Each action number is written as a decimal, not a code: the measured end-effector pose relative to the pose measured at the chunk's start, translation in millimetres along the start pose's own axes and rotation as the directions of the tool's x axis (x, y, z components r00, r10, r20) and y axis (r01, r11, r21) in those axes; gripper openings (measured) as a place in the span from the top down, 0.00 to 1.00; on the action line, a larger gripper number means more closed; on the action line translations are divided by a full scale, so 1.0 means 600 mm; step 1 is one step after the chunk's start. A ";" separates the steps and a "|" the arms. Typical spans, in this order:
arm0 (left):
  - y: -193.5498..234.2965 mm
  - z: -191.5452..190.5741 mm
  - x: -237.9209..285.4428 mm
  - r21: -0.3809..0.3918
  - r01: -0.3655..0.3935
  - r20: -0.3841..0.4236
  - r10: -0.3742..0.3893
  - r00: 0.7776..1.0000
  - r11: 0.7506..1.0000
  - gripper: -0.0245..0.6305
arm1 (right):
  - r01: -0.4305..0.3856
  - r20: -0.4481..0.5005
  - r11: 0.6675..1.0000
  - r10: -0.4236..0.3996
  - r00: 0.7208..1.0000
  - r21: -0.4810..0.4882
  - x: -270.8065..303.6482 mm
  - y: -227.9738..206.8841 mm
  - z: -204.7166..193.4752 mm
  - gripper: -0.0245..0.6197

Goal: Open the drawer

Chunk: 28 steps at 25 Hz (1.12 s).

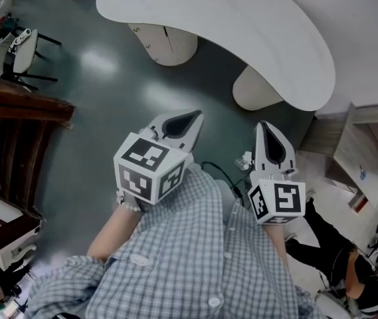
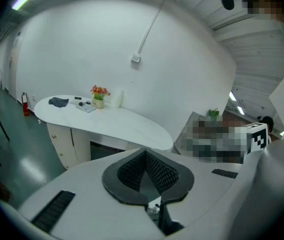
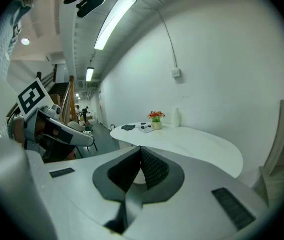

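A white curved desk (image 1: 262,32) stands ahead of me across the green floor. Under its left end sits a pale rounded drawer cabinet (image 1: 164,43) with small knobs; the same cabinet (image 2: 62,141) shows below the desk top (image 2: 117,124) in the left gripper view. My left gripper (image 1: 192,116) and right gripper (image 1: 263,126) are held close to my chest, side by side, pointing toward the desk and well short of it. The left gripper (image 2: 144,152) has its black pads together with nothing between them. The right gripper (image 3: 141,149) is likewise shut and empty.
A round pedestal (image 1: 255,88) carries the desk's right end. On the desk are a flower pot (image 2: 99,96), a dark cloth (image 2: 58,102) and small items. Chairs (image 1: 16,52) and a wooden stair rail (image 1: 16,111) stand at left. A person (image 1: 348,271) crouches at lower right.
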<state>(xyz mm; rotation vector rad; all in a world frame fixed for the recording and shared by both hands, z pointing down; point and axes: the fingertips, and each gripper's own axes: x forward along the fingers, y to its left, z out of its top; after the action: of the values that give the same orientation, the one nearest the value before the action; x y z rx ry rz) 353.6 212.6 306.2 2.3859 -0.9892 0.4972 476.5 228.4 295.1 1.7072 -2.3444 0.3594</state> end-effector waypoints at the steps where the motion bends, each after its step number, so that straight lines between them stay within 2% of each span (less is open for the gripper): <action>1: 0.014 0.002 -0.005 -0.007 -0.008 0.006 0.008 1.000 1.000 0.96 | -0.010 -0.001 1.000 0.010 1.000 -0.008 0.012 0.009 0.004 0.95; 10: 0.129 0.013 -0.073 -0.065 -0.106 0.058 0.109 0.992 0.992 0.96 | -0.080 0.016 0.995 0.081 0.997 -0.052 0.106 0.079 0.044 0.95; 16: 0.191 0.002 -0.122 -0.136 -0.190 0.088 0.203 0.975 0.972 0.96 | -0.176 0.002 0.980 0.177 0.984 -0.096 0.155 0.138 0.056 0.95; 20: 0.224 -0.011 -0.155 -0.192 -0.255 0.106 0.278 0.955 0.948 0.96 | -0.251 -0.013 0.960 0.252 0.968 -0.122 0.184 0.176 0.061 0.95; 28: 0.282 -0.026 -0.212 -0.287 -0.374 0.135 0.424 0.896 0.882 0.96 | -0.398 -0.041 0.903 0.397 0.917 -0.163 0.251 0.248 0.066 0.95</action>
<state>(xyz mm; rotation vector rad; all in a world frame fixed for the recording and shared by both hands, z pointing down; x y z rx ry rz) 143.0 188.5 307.3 2.0269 -1.5544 0.2590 288.2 124.1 295.0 1.1429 -2.6274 0.2217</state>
